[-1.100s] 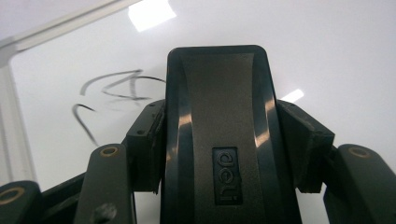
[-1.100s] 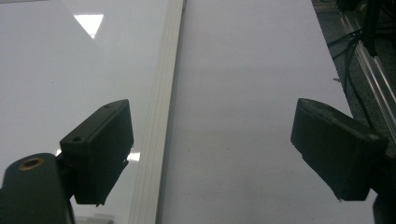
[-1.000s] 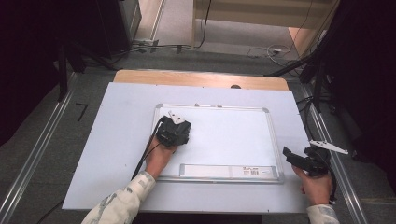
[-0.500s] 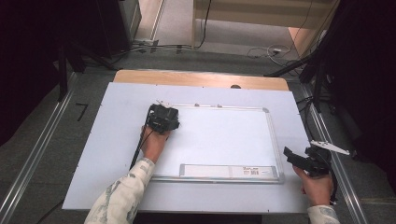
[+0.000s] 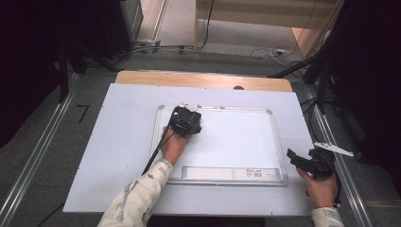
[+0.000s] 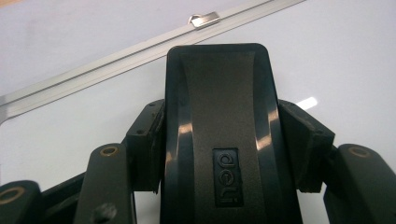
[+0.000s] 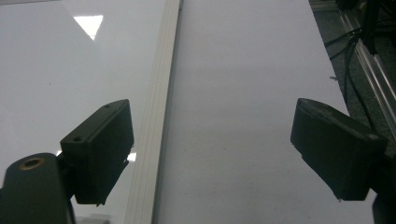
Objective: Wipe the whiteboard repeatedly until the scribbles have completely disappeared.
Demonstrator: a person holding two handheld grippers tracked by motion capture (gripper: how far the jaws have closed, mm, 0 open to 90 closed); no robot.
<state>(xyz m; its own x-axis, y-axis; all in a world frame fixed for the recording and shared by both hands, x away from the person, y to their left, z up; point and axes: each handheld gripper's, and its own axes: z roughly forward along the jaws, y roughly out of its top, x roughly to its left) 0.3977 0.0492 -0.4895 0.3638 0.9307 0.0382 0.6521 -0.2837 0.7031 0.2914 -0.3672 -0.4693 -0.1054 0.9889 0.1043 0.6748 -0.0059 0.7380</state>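
Whiteboard (image 5: 227, 142) lies on white table (image 5: 118, 142); left gripper (image 6: 215, 121) jaws pinch black eraser (image 6: 219, 107), right gripper (image 7: 210, 149) jaws spread.

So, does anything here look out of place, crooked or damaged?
Nothing stands out. The whiteboard lies flat and square on the table, with no writing to be seen. The left gripper holds a black eraser on the board's top left part. The right gripper is open at the right frame.

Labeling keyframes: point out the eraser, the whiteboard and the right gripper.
eraser (image 6: 219, 121), left gripper view, on its glossy black back.
whiteboard (image 5: 236, 142), high view, on its bare white surface.
right gripper (image 7: 210, 154), right gripper view, midway between its open jaws.
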